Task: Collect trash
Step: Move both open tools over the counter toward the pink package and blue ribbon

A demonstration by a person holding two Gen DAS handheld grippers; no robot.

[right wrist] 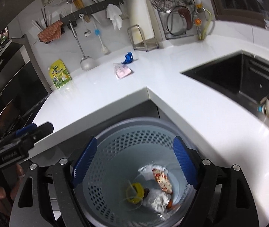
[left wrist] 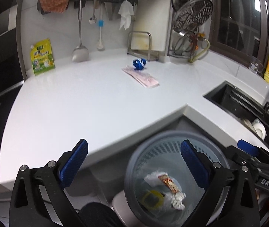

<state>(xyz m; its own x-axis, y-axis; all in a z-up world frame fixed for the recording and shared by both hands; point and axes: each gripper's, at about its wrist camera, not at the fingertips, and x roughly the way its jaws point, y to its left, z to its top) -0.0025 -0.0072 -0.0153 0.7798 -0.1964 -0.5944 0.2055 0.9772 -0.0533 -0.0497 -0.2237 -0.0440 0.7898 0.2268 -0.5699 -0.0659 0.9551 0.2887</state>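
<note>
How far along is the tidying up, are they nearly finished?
Partly done. The bin already holds several pieces: a red patterned wrapper, crumpled white paper and a yellow item. Nothing is in hand: the left hand-held gripper and right hand-held gripper are both open and empty. Left on the counter: a pink packet and a blue wrapper.

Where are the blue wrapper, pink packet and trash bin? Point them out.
blue wrapper (left wrist: 139,64), left wrist view, crumpled middle.
pink packet (left wrist: 143,76), left wrist view, flat top face.
trash bin (right wrist: 115,147), right wrist view, perforated inner wall.
</note>
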